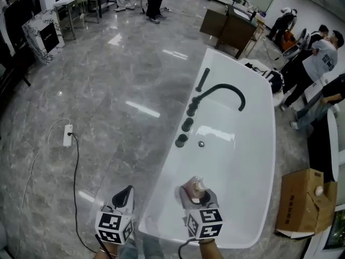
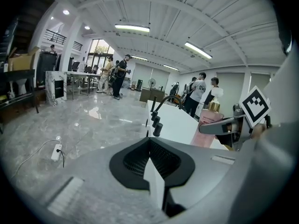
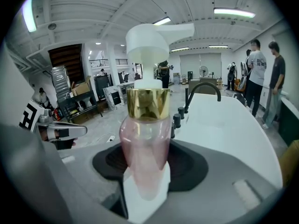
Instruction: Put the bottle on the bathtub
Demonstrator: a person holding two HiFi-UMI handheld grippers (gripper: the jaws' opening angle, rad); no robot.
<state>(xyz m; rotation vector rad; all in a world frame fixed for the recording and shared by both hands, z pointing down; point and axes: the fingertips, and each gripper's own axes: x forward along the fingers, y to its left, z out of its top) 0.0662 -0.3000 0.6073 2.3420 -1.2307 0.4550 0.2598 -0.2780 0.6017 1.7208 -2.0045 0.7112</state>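
Note:
The bottle is pink and see-through, with a gold collar and a white pump. My right gripper is shut on its lower body and holds it upright above the near end of the white bathtub. In the right gripper view the bottle fills the middle, with the white pads round it and the bathtub beyond. My left gripper hangs over the floor just left of the tub's near corner, shut and holding nothing. Its own view shows the bottle at the right.
A black arched faucet and a row of black knobs stand on the tub's left rim. A power strip with its cable lies on the grey floor at left. A cardboard box sits right of the tub. People stand at the back right.

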